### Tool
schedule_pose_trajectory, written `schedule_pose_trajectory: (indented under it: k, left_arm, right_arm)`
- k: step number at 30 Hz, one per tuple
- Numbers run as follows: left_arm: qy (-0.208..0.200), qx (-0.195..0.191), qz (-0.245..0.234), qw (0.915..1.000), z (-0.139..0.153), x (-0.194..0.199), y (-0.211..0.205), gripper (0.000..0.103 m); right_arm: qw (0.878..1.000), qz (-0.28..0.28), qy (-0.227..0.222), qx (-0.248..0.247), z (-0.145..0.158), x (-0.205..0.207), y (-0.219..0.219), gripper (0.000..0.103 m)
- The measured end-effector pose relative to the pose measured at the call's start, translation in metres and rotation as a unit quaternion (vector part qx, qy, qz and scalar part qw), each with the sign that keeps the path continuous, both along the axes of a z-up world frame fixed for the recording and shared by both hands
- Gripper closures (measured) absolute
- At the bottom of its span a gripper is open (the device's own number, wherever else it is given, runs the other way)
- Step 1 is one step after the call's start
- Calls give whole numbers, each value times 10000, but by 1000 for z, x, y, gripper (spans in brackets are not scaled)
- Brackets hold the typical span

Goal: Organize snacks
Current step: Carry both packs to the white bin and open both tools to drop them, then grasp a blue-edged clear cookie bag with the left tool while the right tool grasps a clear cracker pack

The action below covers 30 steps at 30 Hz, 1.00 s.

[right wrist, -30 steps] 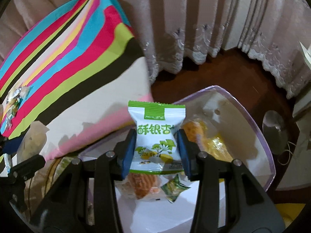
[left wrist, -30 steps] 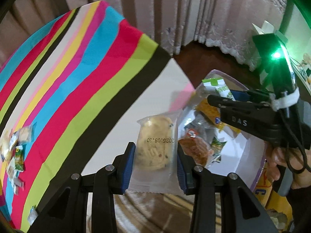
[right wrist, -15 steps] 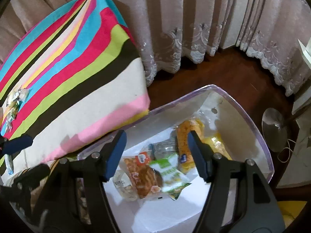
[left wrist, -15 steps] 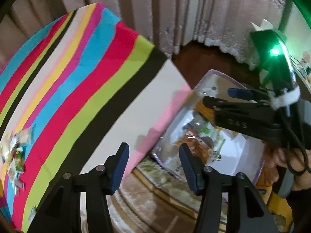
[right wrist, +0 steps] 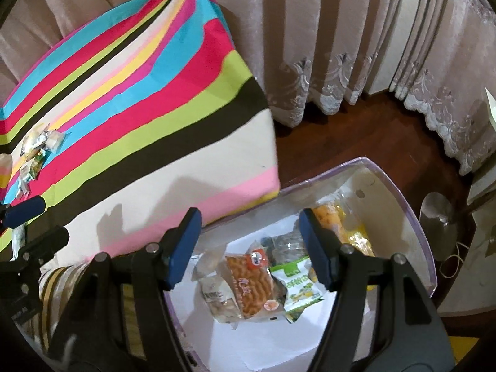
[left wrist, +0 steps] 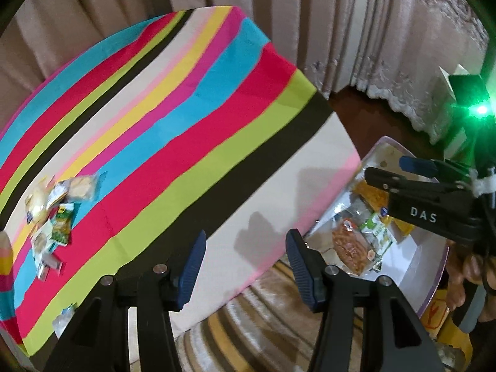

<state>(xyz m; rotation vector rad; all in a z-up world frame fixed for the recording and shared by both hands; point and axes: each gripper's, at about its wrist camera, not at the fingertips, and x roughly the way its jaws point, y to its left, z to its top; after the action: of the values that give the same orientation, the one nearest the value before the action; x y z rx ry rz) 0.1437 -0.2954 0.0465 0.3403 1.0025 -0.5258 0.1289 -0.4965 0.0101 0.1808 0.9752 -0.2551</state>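
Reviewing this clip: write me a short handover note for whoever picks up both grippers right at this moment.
Left gripper: open, nothing between the fingers, above the striped cloth's near edge.
Right gripper: open, empty, above the bin.
Bin: clear, purple-rimmed, on the floor beside the table. Inside lie several wrapped snacks, among them a green-and-white packet and an orange-brown pastry pack.
Done: those snacks are in the bin.
Left: a cluster of loose snacks remains on the striped cloth at its far left end, plus one wrapper near the front edge. Carry them to the bin.
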Motion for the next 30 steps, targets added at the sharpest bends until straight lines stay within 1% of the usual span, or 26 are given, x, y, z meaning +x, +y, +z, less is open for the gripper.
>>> schedule_pose_trajectory:
  k: [14, 27, 30]
  left_arm:
    - [1, -158, 484, 9987, 0, 11, 44, 48]
    - [88, -304, 1083, 9936, -5, 24, 94, 48]
    - [128, -299, 1273, 9913, -7, 27, 108, 45]
  right_arm:
    - [9988, 428, -59, -219, 20, 17, 44, 35]
    - [9948, 962, -52, -319, 27, 38, 101, 34]
    - [9934, 1108, -39, -293, 26, 42, 116, 34]
